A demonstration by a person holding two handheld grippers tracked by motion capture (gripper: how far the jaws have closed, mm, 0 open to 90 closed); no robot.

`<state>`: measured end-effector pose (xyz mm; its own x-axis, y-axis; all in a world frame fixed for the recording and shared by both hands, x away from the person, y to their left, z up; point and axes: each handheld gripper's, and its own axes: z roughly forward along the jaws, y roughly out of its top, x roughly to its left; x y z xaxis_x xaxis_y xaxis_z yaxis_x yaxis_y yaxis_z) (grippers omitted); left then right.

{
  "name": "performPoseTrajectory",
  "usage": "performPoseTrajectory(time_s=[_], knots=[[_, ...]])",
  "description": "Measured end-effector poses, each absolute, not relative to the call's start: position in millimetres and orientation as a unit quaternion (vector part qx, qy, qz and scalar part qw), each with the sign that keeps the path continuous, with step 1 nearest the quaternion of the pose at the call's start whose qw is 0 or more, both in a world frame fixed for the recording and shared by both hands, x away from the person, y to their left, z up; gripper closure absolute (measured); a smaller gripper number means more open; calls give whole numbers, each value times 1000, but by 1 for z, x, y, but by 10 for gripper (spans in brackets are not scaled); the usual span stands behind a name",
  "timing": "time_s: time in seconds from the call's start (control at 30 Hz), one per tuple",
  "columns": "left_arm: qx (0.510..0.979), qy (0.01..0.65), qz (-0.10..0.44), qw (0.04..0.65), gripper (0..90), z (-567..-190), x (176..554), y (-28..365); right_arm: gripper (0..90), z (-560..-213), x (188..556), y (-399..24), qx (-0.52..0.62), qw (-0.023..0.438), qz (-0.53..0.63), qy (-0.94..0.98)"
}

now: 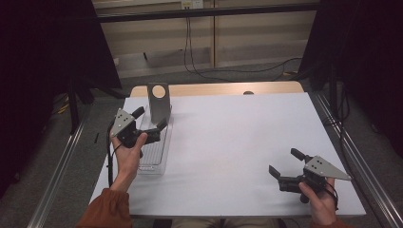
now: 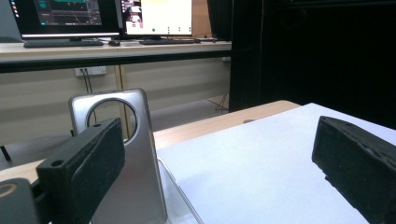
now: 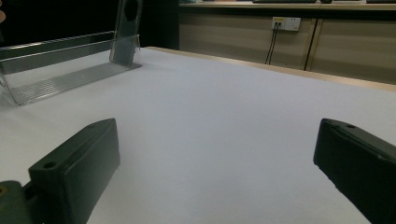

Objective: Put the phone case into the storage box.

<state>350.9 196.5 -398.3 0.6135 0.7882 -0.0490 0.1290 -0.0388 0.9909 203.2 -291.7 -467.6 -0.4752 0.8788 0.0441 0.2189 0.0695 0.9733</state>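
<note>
A clear plastic tray (image 1: 156,151) lies at the left of the white table (image 1: 237,142), with an upright metal plate (image 1: 158,101) with a round hole at its far end. My left gripper (image 1: 151,118) hovers open over the tray, just in front of that plate. In the left gripper view the metal plate (image 2: 135,158) stands close behind the left jaw, and nothing lies between the jaws. My right gripper (image 1: 284,163) is open near the table's front right, low over bare table. The right gripper view shows the tray (image 3: 65,70) far off to the left.
Beyond the white sheet a strip of wooden tabletop (image 1: 228,88) runs along the far edge. Cables (image 1: 199,66) hang to the floor behind it. Dark curtains stand on both sides. A desk with monitors (image 2: 107,18) is in the background of the left gripper view.
</note>
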Motion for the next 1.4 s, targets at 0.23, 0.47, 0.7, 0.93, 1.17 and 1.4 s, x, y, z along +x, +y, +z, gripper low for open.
performPoseTrajectory(time_s=[0.23, 0.47, 0.7, 0.93, 1.17, 1.4], knots=[[658, 338, 291, 606, 39, -403, 334, 202, 0, -467, 200, -294, 415, 307, 543, 662], [654, 342, 294, 607, 42, -411, 316, 206, 0, -468, 199, -295, 416, 307, 539, 665], [662, 342, 288, 602, 42, -418, 301, 209, 0, -468, 199, -294, 415, 308, 541, 664], [669, 342, 286, 594, 28, -429, 287, 216, 0, -467, 197, -295, 414, 307, 540, 666], [670, 329, 290, 599, 25, -440, 272, 218, 0, -467, 194, -297, 416, 310, 540, 663], [673, 345, 284, 590, 25, -451, 264, 227, 0, -468, 191, -299, 415, 314, 540, 661]])
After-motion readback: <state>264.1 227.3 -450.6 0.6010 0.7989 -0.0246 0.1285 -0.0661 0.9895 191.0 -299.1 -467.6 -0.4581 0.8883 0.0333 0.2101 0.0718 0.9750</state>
